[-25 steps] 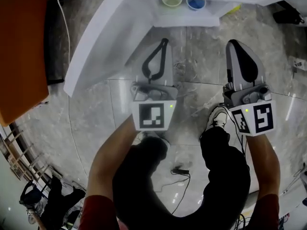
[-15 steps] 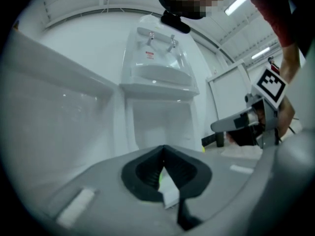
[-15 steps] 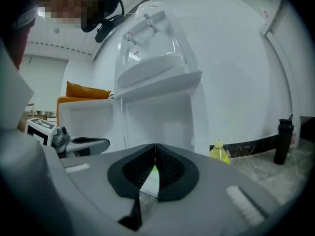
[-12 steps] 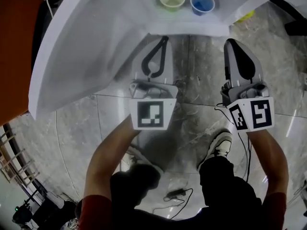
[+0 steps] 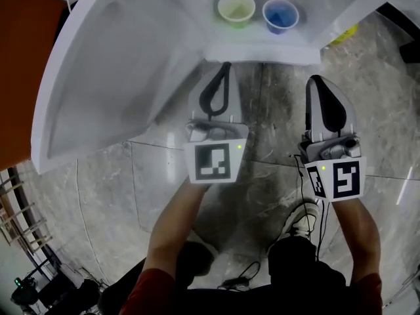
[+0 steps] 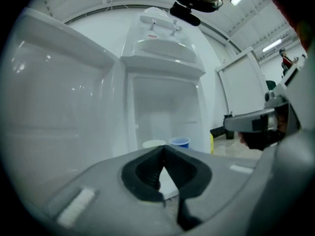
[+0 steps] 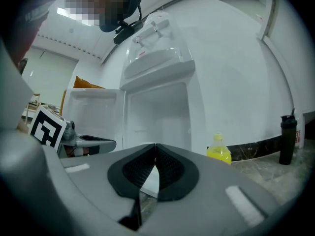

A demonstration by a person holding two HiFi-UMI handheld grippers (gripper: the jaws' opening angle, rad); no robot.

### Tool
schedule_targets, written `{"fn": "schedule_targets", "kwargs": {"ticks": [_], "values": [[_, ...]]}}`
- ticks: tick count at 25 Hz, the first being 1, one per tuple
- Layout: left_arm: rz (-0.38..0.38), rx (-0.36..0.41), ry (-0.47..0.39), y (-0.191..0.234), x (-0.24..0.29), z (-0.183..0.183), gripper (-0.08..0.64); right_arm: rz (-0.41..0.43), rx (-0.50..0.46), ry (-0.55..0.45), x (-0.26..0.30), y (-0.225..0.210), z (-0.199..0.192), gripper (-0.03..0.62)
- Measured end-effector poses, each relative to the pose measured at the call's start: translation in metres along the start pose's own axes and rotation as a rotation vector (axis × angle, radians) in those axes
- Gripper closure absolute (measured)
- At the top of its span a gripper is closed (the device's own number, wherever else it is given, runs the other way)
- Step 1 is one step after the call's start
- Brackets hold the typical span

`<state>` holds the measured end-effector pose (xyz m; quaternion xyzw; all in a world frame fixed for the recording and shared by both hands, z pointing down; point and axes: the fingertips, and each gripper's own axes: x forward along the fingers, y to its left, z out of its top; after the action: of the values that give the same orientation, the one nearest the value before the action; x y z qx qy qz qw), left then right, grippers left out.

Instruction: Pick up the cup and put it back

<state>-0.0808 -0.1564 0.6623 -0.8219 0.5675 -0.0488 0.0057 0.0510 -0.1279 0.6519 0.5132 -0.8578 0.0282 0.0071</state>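
Now lower and nearer than a second ago, the left gripper (image 5: 226, 65) and right gripper (image 5: 317, 79), both closed tight on nothing, face the open white cabinet (image 5: 262, 51), where the green cup (image 5: 236, 8) and blue cup (image 5: 281, 15) stand untouched, so the pick-up is probably only beginning.

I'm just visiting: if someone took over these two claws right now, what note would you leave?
Left gripper: shut, empty, short of the cabinet shelf.
Right gripper: shut, empty, beside it.
Green cup and blue cup: upright, side by side on that shelf; door open.
Done: no cup is held.
Left: lift a cup, set it back; which cup is unclear.
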Motion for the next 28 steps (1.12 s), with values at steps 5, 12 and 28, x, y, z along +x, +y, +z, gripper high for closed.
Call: {"fn": "schedule_targets", "kwargs": {"ticks": [5, 12, 28], "values": [[-0.023, 0.041, 0.014, -0.010, -0.005, -0.005, 0.558, -0.004, -0.012, 0.002, 0.003, 0.003, -0.004, 0.592], [-0.002, 0.012, 0.023, -0.009, -0.005, -0.015, 0.558, -0.014, 0.011, 0.000, -0.001, 0.000, -0.006, 0.592], [0.052, -0.076, 0.059, 0.009, 0.026, -0.026, 0.531, -0.002, 0.037, -0.001, 0.008, -0.001, -0.012, 0.592]]}}
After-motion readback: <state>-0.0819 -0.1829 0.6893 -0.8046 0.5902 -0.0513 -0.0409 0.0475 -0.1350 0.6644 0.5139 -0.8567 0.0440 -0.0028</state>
